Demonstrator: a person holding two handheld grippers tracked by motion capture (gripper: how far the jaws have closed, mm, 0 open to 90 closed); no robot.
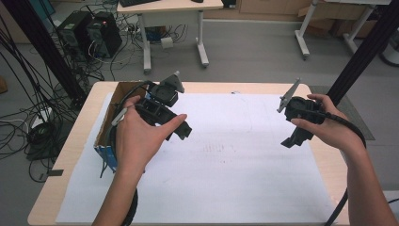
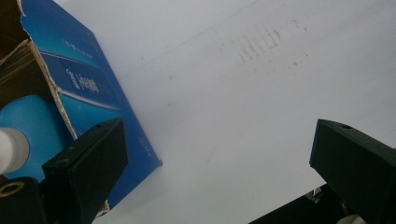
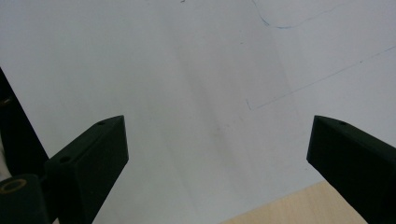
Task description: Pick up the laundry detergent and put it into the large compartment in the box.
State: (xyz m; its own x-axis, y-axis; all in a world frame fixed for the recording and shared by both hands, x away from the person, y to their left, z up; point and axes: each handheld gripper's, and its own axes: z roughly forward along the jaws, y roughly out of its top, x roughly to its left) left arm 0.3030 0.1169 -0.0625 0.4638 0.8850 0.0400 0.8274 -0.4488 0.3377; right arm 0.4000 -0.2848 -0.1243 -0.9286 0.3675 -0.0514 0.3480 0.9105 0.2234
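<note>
My left gripper hovers over the white paper sheet, just right of an open blue cardboard box. Its jaws stand wide apart with nothing between them; in the left gripper view the box's blue wall lies at the left, with a light-blue bottle and its white cap inside. My right gripper is held above the sheet's right side, open and empty. Between its jaws, the right gripper view has bare paper and a corner of wooden table.
The wooden table carries the big white sheet, faintly marked with pencil lines and smudges. The box stands at the table's left edge. Beyond the table are a desk, computer towers and floor cables.
</note>
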